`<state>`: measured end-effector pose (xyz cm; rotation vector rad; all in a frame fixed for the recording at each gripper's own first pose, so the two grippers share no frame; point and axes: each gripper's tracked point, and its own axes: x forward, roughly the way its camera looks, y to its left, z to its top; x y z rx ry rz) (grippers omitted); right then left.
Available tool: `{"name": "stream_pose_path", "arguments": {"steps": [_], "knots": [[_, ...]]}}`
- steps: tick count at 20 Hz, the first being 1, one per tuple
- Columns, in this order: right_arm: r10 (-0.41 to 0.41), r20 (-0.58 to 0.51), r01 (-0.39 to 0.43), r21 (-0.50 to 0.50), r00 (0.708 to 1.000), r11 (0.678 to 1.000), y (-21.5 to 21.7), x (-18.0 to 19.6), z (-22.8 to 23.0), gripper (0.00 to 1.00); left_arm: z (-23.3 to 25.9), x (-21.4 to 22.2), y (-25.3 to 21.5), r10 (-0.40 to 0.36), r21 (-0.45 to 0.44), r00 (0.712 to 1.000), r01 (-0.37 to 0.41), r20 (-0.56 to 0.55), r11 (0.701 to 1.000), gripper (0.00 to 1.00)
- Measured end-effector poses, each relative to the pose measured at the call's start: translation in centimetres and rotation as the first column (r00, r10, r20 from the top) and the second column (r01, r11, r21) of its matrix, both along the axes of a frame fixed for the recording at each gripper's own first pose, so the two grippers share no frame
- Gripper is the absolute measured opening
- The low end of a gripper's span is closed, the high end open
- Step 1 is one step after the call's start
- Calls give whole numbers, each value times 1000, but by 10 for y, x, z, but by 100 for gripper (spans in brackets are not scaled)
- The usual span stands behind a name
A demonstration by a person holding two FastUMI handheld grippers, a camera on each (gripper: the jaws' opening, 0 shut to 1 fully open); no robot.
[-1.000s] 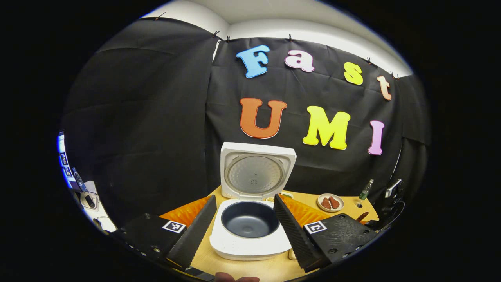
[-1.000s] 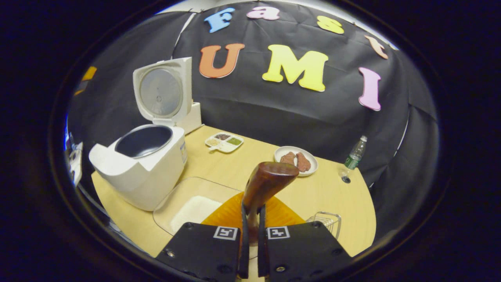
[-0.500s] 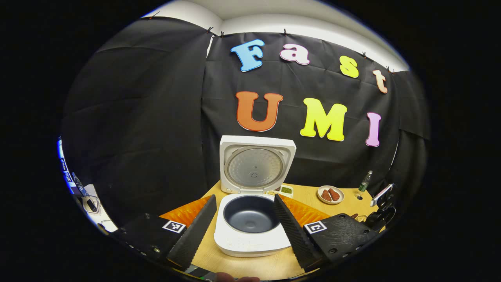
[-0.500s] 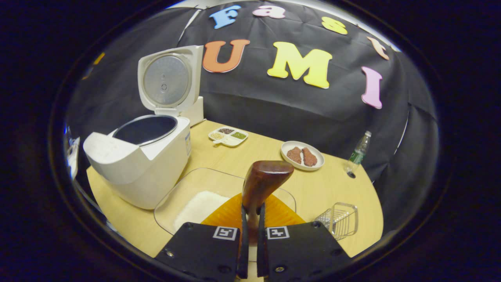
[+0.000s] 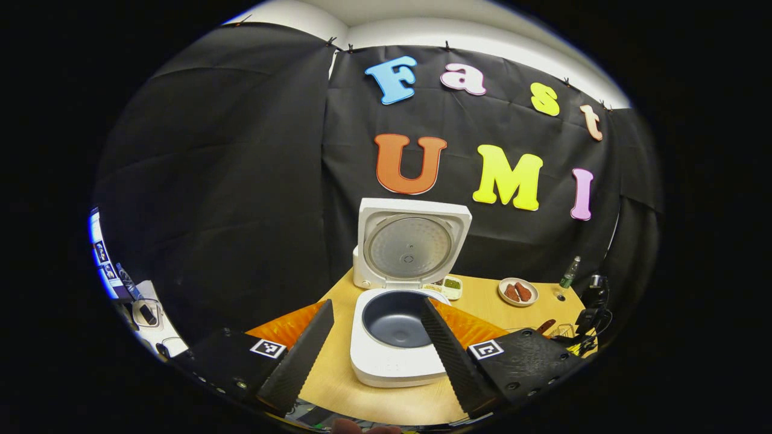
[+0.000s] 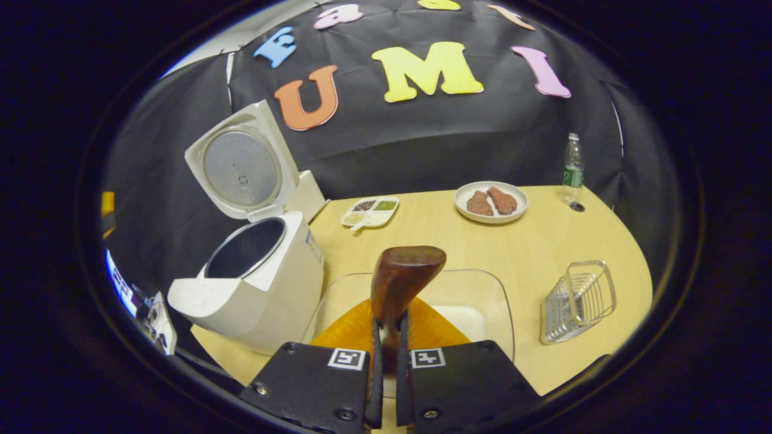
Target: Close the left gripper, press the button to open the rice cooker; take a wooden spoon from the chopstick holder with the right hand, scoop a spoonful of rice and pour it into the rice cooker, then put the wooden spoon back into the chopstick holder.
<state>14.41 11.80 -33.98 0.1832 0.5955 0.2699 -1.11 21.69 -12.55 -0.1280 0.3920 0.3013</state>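
Observation:
The white rice cooker (image 5: 392,355) stands open, its lid (image 5: 411,247) upright and its dark inner pot (image 5: 395,310) empty. My left gripper (image 5: 375,306) is open just in front of it, one finger on each side of the pot. My right gripper (image 6: 386,328) is shut on the handle of the wooden spoon (image 6: 405,274), whose bowl hangs over a clear tray (image 6: 488,289) holding white rice (image 6: 467,314). The cooker (image 6: 265,289) stands to the left of that tray. The wire chopstick holder (image 6: 576,298) sits to the right. Farther off is the right gripper (image 5: 588,310).
A plate with two brown pieces (image 6: 490,202), a divided dish of grains (image 6: 370,212) and a plastic bottle (image 6: 572,169) stand along the back of the wooden table (image 6: 543,241). The table's edge is close behind the cooker's left side.
My right gripper has swung right and tilted down with the spoon, which now hangs over the rice tray. My left gripper has drawn back from the cooker, still open.

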Motion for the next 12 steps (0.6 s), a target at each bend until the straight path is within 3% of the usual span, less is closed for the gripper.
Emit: {"name": "stream_pose_path", "arguments": {"steps": [5, 9, 12], "knots": [[-46, -61, 59, 219, 997, 974, 4, 2, -1, 14, 3, -5, -6, -3, 29, 1000, 4, -22, 1000, 95], [-105, -135, 150, 381, 985, 912, -5, 6, -7, 14, 5, -4, -16, -10, 40, 1000, 12, -29, 999, 95], [-106, -156, 167, 455, 982, 874, -5, 5, -7, 14, 11, 0, -29, -17, 38, 1000, 18, -21, 999, 94]]}}
